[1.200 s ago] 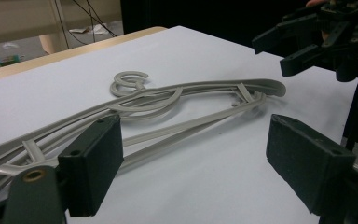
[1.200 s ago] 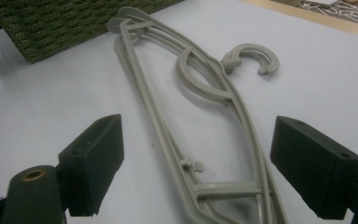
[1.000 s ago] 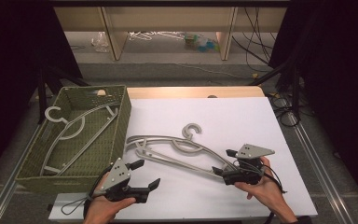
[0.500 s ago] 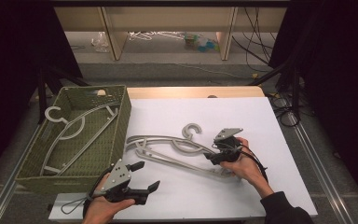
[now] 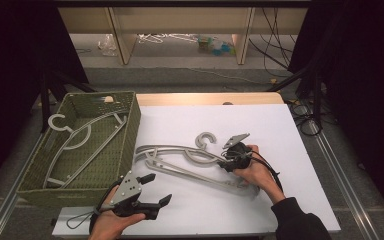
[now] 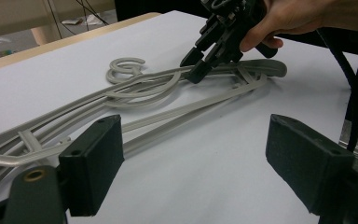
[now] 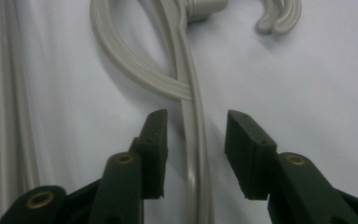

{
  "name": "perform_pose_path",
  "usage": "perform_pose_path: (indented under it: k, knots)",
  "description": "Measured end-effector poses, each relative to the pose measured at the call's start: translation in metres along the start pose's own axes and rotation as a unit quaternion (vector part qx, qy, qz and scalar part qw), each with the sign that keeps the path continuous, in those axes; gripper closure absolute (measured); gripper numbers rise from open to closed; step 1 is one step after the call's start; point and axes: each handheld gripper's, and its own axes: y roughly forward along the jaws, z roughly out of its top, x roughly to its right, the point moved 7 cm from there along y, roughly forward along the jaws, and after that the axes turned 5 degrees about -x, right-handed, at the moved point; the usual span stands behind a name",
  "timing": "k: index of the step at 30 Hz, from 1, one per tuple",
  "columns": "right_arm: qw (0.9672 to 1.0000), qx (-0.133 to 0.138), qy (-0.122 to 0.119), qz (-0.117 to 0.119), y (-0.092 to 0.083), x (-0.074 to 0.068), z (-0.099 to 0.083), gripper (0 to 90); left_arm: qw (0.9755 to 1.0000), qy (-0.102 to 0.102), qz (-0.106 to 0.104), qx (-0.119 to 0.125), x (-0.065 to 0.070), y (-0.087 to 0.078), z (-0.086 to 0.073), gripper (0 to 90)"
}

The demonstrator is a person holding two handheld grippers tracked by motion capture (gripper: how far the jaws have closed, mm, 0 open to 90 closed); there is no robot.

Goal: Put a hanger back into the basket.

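Right gripper (image 7: 193,154) astride the hanger (image 7: 193,140) arm, jaws just closing, pads not yet touching; arm runs six to twelve o'clock.

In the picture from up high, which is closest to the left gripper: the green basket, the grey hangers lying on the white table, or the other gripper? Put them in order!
From the left gripper, near the table's front edge:
1. Green basket, right beside it on the left.
2. Grey hangers on the table, just beyond it toward the middle.
3. Right gripper, farthest, over at the hangers' right part, jaws either side of a hanger arm.
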Motion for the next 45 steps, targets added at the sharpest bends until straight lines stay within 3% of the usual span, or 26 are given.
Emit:
perform_pose_path:
  k: [4, 6, 8, 9, 11, 15, 20, 24, 29, 32, 33, 34, 36, 39, 45]
  knots:
    - [0.9998, -0.002, -0.019, 0.008, 0.004, 0.000, 0.000, 69.9, 1.0000, 0.002, -0.001, -0.004, 0.000, 0.001, -0.001, 19.0]
    - [0.9996, -0.017, -0.019, 0.014, 0.002, 0.000, -0.001, 73.7, 1.0000, 0.000, -0.001, -0.005, 0.000, 0.001, -0.002, 19.0]
    - [0.9996, -0.012, -0.023, 0.014, 0.003, 0.000, -0.001, 75.9, 1.0000, 0.001, 0.000, -0.005, 0.000, 0.002, -0.002, 19.1]
    - [0.9993, -0.006, -0.036, 0.008, 0.003, 0.001, 0.000, 80.0, 1.0000, 0.001, -0.002, -0.005, 0.000, 0.002, -0.001, 19.1]
    - [0.9989, -0.006, -0.046, 0.008, 0.002, 0.001, 0.000, 80.8, 1.0000, 0.008, -0.002, -0.005, -0.001, 0.001, -0.001, 19.2]
    - [0.9977, -0.014, -0.067, -0.003, 0.000, 0.000, 0.001, 80.7, 1.0000, 0.001, -0.001, -0.004, -0.001, 0.001, -0.001, 19.2]
    - [0.9966, 0.024, -0.078, -0.011, -0.016, -0.001, 0.013, 81.6, 1.0000, 0.001, 0.001, -0.007, -0.002, 0.002, -0.002, 19.2]
    - [0.9966, 0.034, -0.075, -0.004, -0.021, -0.004, 0.014, 81.6, 1.0000, -0.001, 0.000, -0.004, -0.002, 0.001, -0.002, 19.4]
    - [0.9933, 0.081, -0.080, 0.016, -0.042, -0.006, 0.019, 81.8, 1.0000, -0.007, 0.003, 0.000, -0.003, 0.000, -0.001, 19.5]
    - [0.9924, 0.089, -0.083, 0.017, -0.047, -0.008, 0.019, 81.8, 1.0000, -0.004, 0.004, -0.001, -0.005, 0.000, -0.001, 19.6]
    - [0.9921, 0.089, -0.084, 0.027, -0.050, -0.011, 0.020, 81.9, 1.0000, -0.002, 0.008, -0.004, -0.006, 0.000, -0.001, 19.7]
    - [0.9911, 0.099, -0.086, 0.020, -0.051, -0.011, 0.021, 81.8, 1.0000, -0.005, 0.004, 0.000, -0.005, 0.000, -0.001, 19.6]
    - [0.9909, 0.099, -0.086, 0.033, -0.056, -0.013, 0.022, 81.8, 1.0000, -0.004, 0.009, -0.002, -0.006, 0.000, 0.000, 19.7]
    - [0.9885, 0.120, -0.079, 0.046, -0.063, -0.015, 0.024, 81.8, 0.9999, -0.002, 0.009, -0.005, -0.006, -0.001, -0.001, 19.7]
    - [0.9853, 0.138, -0.087, 0.050, -0.071, -0.018, 0.030, 81.9, 0.9999, -0.005, 0.010, -0.003, -0.007, -0.001, -0.001, 19.8]
